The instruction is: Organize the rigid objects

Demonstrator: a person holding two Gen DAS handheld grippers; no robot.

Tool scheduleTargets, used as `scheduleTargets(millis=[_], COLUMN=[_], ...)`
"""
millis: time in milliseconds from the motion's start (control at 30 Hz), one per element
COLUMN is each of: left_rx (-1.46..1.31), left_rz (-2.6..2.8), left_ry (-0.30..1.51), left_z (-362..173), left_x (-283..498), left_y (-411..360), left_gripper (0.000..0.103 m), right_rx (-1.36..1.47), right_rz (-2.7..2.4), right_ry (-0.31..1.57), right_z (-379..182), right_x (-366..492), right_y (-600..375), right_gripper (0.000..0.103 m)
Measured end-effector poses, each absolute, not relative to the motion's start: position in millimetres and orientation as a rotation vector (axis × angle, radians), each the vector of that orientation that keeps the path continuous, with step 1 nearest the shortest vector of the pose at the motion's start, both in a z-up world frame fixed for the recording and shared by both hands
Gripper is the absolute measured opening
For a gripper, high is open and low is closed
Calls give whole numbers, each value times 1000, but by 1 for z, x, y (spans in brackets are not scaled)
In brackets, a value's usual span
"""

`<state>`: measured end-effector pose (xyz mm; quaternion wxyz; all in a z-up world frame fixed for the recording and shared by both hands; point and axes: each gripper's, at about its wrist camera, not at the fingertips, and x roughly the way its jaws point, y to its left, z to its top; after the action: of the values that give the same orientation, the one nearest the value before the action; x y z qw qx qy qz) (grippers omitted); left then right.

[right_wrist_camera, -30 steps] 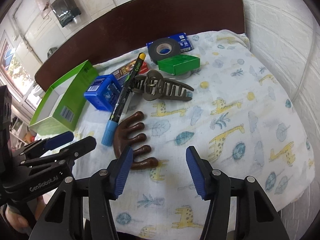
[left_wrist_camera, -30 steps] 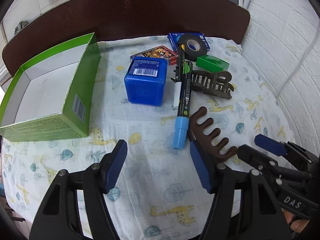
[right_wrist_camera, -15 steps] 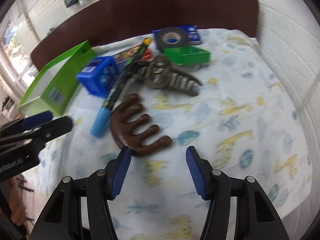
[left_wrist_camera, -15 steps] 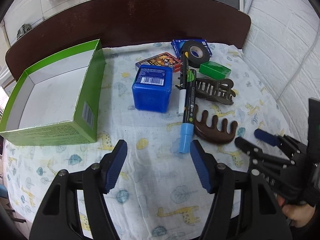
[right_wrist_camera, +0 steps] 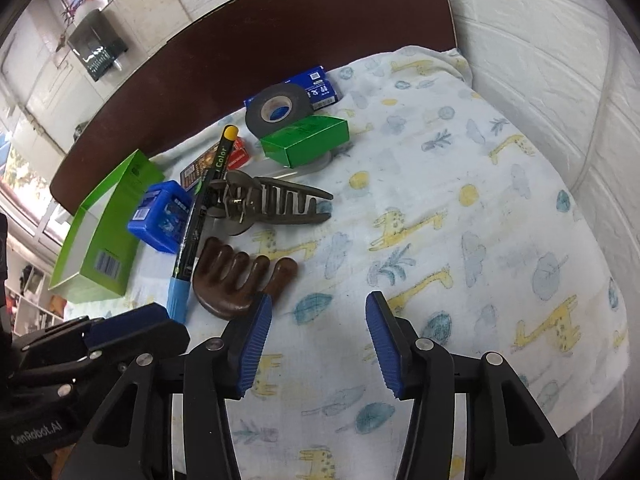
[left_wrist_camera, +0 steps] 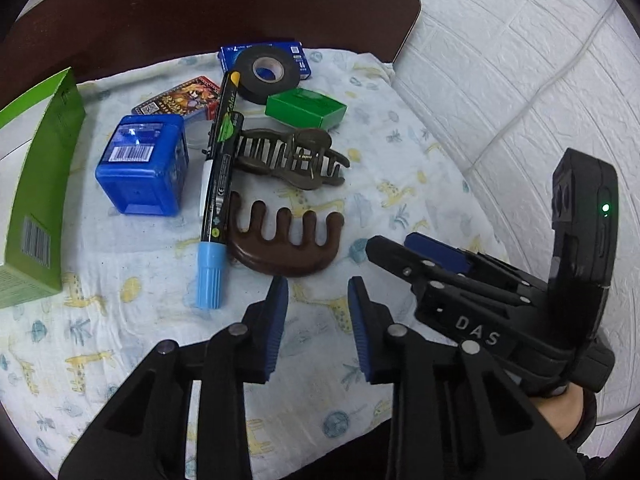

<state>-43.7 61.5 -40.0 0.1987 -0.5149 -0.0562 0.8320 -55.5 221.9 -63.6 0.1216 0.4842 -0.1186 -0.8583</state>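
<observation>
A brown wooden comb lies on the giraffe-print cloth just beyond both grippers. My left gripper is open and empty, its tips right at the comb's near edge. My right gripper is open and empty, to the right of the comb; it also shows in the left wrist view. A black marker with a blue cap, a brown claw hair clip, a blue cube box and the open green box lie beyond.
At the back are a black tape roll, a small green box, a blue flat packet and a red card pack. A dark headboard bounds the far edge; a white brick wall stands right.
The left gripper has swung right and forward towards the comb and its jaws have narrowed. The right gripper's jaws have widened and it sits closer beside the comb.
</observation>
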Motion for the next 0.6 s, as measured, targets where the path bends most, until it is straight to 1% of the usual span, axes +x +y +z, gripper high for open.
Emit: scheduleTargets(millis=[33,133,200,400,467,500,533,600], left_rx=[-1467,-1523,-1541,-1526,-1516,-1517,-1517,-1542], left_rz=[2327,2340,2369,2469,2472,2477,2477,2446], left_ry=[-171,-225,-236,-260,-250,-225,-197,-157], left_z=[-45,-57,-59,-50,-47,-48,-48,-52], left_x=[-46,-53,-57,-77,-85,-89,-92,-96], left_y=[60,49,40,18,20,23,27,33], left_gripper=[25,25,25,26,26,26,26,26], right_rx=[1419,1421,1419,1413,1437,1449,1463,1479], right_rz=[-2502,-2481,-2468,-2450,-2441,-2429,-2412,-2397], right_ry=[-366,-411,-403,-401,-432,-464,-497,-536], right_z=[-65,-69,-68,-69,-71,-73,-76,-79], right_x=[-56,-57,-56,-62,-66,-68,-71,-74], right_y=[224,228,224,211,208,208,208,207], right_gripper=[50,49,49,49,40,31,26,25])
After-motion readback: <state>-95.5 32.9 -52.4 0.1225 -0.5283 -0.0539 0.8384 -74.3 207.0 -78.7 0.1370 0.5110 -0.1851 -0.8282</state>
